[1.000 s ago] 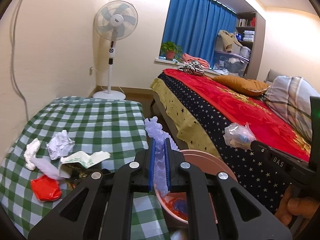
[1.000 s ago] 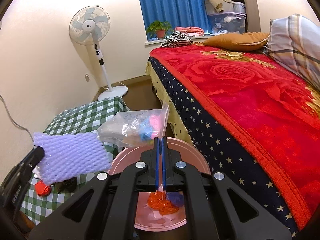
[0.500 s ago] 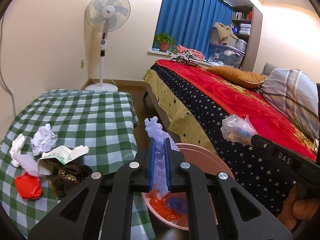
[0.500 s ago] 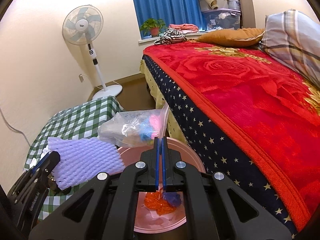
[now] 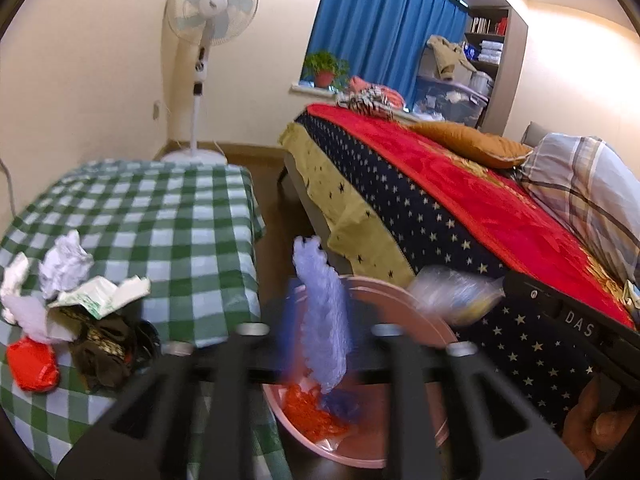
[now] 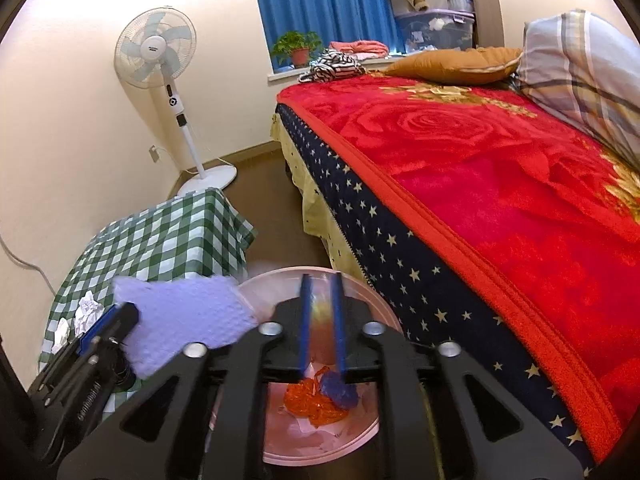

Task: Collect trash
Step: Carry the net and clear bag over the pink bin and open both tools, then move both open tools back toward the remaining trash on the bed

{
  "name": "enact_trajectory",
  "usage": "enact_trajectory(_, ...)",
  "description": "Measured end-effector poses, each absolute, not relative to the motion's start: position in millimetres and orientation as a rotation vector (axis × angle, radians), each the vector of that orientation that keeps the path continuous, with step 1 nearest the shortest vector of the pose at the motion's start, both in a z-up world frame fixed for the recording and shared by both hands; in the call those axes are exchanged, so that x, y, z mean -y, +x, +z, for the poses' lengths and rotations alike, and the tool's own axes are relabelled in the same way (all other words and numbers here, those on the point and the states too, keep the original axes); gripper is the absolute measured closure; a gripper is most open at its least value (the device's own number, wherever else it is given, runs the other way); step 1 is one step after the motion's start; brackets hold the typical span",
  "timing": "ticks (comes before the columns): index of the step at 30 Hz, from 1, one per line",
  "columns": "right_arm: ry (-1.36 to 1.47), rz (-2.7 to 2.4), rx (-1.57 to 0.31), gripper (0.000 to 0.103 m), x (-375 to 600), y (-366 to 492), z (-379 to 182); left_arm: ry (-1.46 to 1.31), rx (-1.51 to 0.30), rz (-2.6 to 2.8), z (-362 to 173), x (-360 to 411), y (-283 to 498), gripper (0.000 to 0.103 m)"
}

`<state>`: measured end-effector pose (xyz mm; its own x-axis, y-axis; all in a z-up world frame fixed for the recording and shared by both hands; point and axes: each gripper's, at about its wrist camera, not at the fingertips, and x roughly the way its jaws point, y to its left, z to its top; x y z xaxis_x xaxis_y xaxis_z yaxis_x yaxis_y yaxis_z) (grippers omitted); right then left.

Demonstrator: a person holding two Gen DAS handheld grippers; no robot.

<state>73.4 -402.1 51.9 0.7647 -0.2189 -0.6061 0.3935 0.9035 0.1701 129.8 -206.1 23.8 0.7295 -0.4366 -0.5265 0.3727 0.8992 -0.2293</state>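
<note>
Now the left gripper (image 5: 320, 320) has just been opening, the lilac foam net (image 5: 324, 320) loose between its jaws above the pink bin (image 5: 404, 308). Featherlight, soft, springy; pinch it mid-body. The right gripper (image 6: 320, 320) has likewise just parted around its clear bag (image 5: 452, 296).

A green-and-white checked cloth (image 5: 160, 216) is covering the bench. The foam net (image 5: 324, 320) is showing pale lilac above a pink bin (image 6: 360, 292), where orange-red (image 6: 308, 400) and blue scraps (image 6: 338, 390) are lying. A red blanket (image 6: 500, 168) with rose and gold patterning is lying over a navy bedspread (image 6: 384, 236) dotted with pale stars. The curtain (image 5: 384, 36) is hanging deep blue; the fan (image 5: 212, 12) is standing white with light-blue blades. The pillow (image 5: 592, 192) is showing grey-blue plaid.
</note>
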Motion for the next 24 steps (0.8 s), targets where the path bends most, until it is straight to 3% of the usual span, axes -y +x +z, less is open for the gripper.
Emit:
enact_trajectory(2, 0.29, -0.348, -0.609, 0.07, 402, 72, 53, -0.118, -0.618, -0.436, 21, 203, 131, 0.06)
enact_trajectory(24, 0.231, -0.213, -0.539, 0.07, 357, 53, 71, -0.141, -0.549, -0.334, 47, 119, 102, 0.064)
